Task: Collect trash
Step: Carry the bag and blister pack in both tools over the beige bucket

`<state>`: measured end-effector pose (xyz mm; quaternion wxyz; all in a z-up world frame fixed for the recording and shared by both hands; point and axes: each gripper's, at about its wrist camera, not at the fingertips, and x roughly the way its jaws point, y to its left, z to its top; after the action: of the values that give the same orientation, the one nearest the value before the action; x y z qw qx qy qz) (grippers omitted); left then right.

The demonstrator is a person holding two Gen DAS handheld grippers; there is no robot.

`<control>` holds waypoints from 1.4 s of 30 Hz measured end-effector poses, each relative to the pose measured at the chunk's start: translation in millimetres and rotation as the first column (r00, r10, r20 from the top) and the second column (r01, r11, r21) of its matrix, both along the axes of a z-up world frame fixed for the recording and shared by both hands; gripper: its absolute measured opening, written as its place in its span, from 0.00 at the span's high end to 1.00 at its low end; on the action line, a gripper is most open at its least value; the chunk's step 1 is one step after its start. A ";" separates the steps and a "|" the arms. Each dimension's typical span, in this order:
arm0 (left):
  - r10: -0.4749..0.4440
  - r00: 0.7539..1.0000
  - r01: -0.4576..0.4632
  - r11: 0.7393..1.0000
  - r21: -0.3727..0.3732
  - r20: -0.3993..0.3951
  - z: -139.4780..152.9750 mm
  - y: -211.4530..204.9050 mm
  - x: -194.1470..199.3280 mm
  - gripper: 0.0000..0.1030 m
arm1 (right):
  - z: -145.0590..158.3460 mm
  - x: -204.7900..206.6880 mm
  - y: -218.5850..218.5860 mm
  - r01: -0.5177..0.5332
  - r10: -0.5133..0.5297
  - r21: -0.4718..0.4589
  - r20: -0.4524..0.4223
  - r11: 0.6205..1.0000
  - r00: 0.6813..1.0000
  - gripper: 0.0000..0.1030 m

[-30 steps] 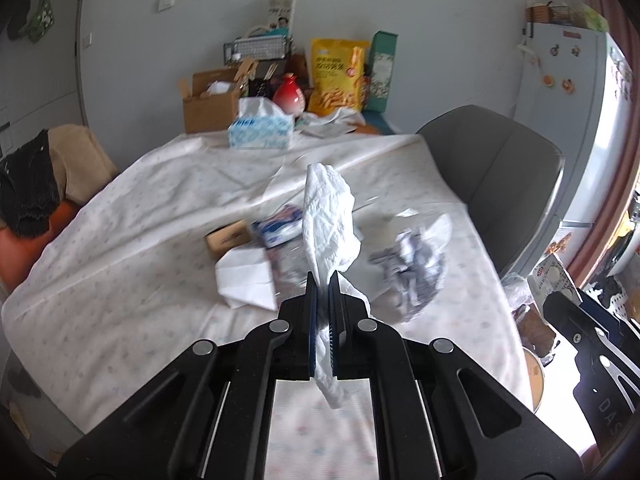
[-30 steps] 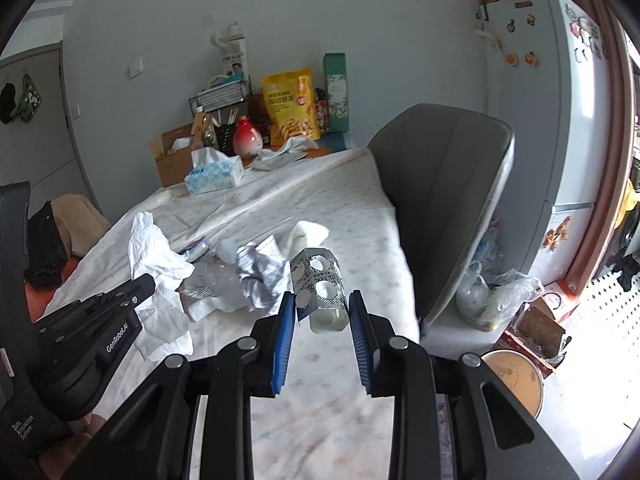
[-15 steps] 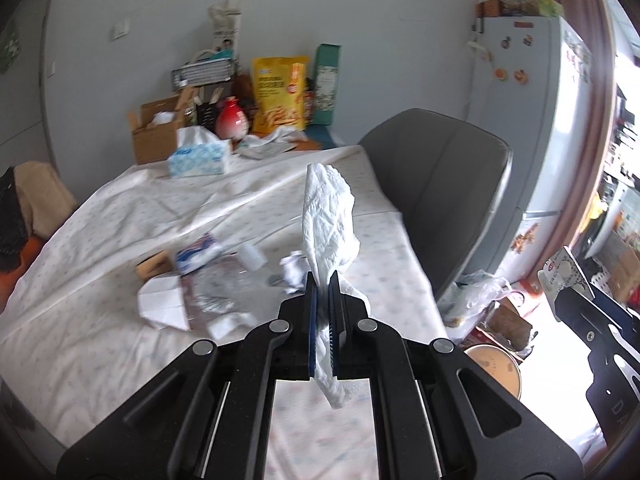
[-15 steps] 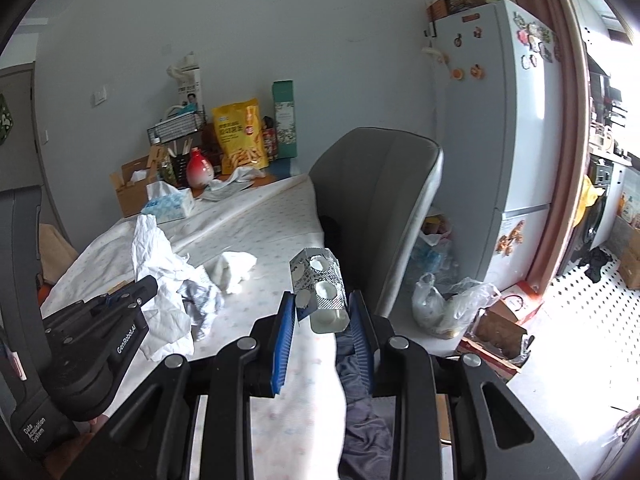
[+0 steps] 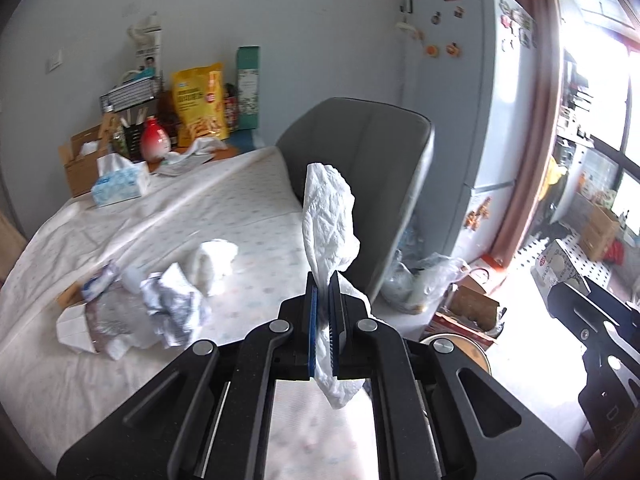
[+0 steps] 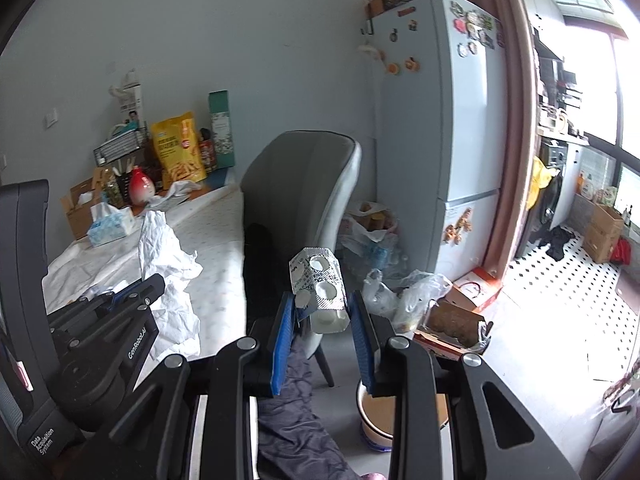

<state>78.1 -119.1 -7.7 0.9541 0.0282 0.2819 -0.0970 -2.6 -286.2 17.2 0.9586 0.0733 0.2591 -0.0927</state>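
Past the counter's right edge, beside the grey chair, bare floor opens toward the fridge. Over it the right gripper pinches a silver blister pack, crumpled, its pockets burst. Above the counter edge the left gripper is pressed together on a wrinkled white tissue standing upright. More crumpled trash lies on the counter.

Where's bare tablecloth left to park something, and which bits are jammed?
Free: the tablecloth between the tissue box and the white wad, on to the edge by the chair; also the near strip below the trash pile. Crowded: that pile at left, and the far end around the yellow bag.
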 end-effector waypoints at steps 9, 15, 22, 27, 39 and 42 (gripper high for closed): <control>-0.121 0.991 0.123 0.992 0.032 -0.053 -17.8 -67.7 18.4 0.94 | -23.3 9.3 -64.8 0.127 -0.124 0.042 -0.049 0.991 0.991 0.73; -0.179 0.978 0.185 0.981 0.052 -0.105 -35.9 -108.3 36.5 0.94 | -40.7 21.2 -103.7 0.188 -0.183 0.071 -0.077 0.980 0.980 0.72; -0.213 0.964 0.225 0.972 0.064 -0.157 -56.4 -142.4 55.4 0.94 | -66.8 40.4 -138.1 0.229 -0.216 0.093 -0.132 0.969 0.967 0.72; -0.221 0.956 0.238 0.969 0.069 -0.194 -71.1 -159.1 69.2 0.94 | -86.8 57.7 -152.2 0.241 -0.221 0.116 -0.166 0.963 0.961 0.72; -0.196 0.950 0.226 0.969 0.102 -0.243 -97.7 -174.3 97.4 0.94 | -112.7 88.7 -165.0 0.252 -0.225 0.129 -0.197 0.959 0.954 0.71; -0.197 0.948 0.230 0.967 0.110 -0.250 -101.3 -177.7 98.9 0.94 | -119.1 94.1 -169.0 0.257 -0.227 0.125 -0.209 0.958 0.951 0.67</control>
<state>177.0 -296.7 -108.9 0.8933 0.1125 0.3949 -0.1829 91.5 -455.2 -102.0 0.9020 0.1674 0.3460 -0.1965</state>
